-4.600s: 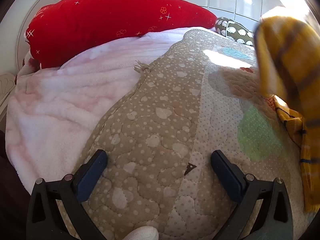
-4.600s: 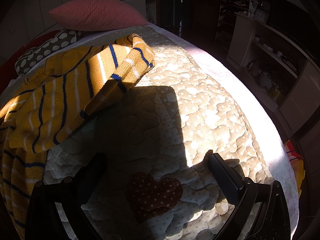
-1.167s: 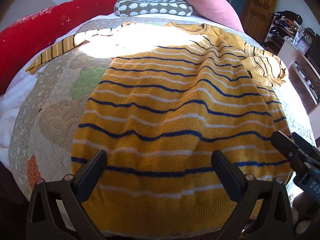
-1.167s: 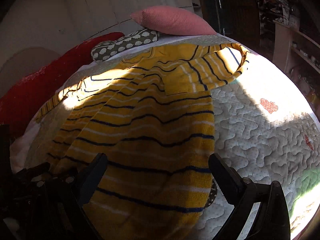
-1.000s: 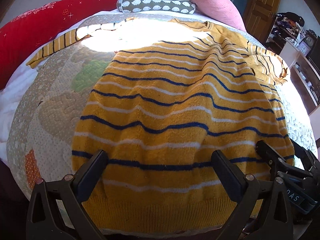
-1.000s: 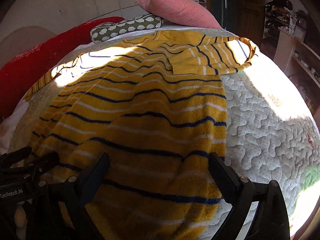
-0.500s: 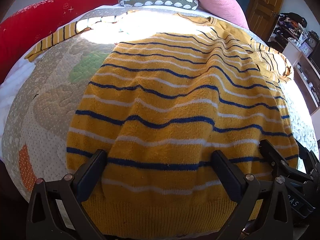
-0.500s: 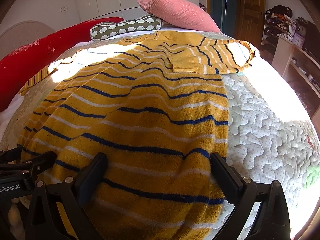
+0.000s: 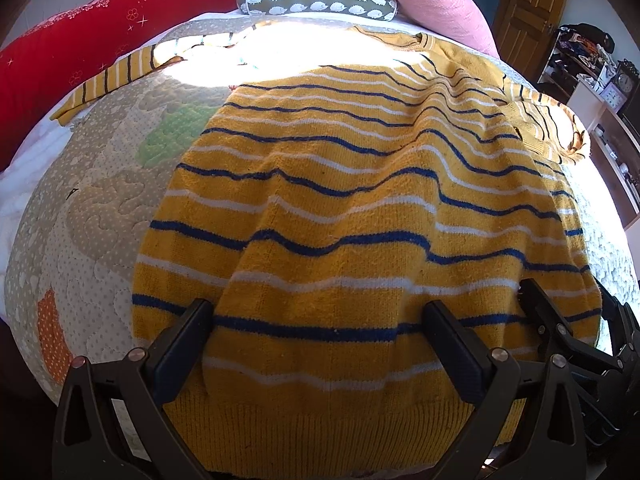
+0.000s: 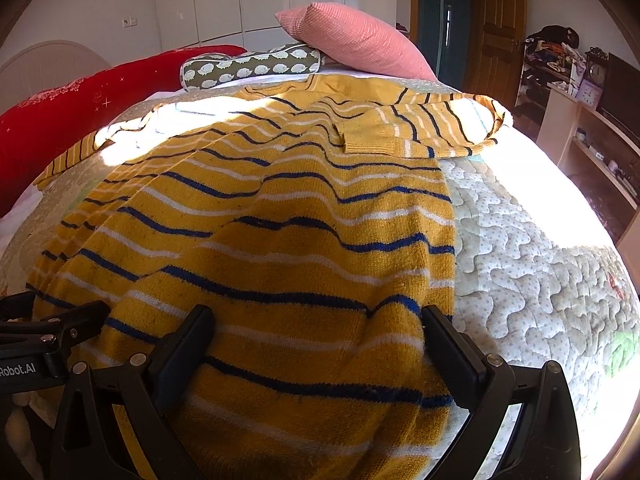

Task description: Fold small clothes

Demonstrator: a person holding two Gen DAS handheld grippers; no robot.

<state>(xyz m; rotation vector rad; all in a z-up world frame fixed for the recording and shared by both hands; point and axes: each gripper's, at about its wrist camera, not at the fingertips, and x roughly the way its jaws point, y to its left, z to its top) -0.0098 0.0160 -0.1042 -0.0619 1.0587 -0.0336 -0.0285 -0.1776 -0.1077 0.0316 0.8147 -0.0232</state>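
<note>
Left gripper (image 9: 320,344) fills the 6 o'clock edge of the left wrist view, its fingers (image 9: 182,340) spread wide apart over the hem end of the yellow striped sweater (image 9: 360,208), gripping nothing. That sweater lies spread flat on the quilted bedspread (image 9: 80,208), hem nearest the camera, neckline toward 12 o'clock, one sleeve (image 9: 116,76) stretched out toward 10 o'clock and the other bunched at 2 o'clock. At 4 o'clock the right gripper (image 9: 568,344) shows beside the sweater's edge. A red pillow (image 9: 60,52) lies at 10 o'clock, a hedgehog-print cushion (image 9: 316,0) at 12 o'clock, and a pink pillow (image 9: 432,4) at 1 o'clock. From the right wrist view, the right gripper (image 10: 316,348) also stands wide apart over the hem, one finger (image 10: 448,352) at the sweater's (image 10: 280,216) side edge. A folded sleeve (image 10: 420,132) lies across the chest at 1 o'clock. Bare bedspread (image 10: 540,248) runs toward 3 o'clock, and the left gripper (image 10: 48,332) appears at 8 o'clock. Wooden shelves (image 10: 592,132) stand at 2 o'clock.
</note>
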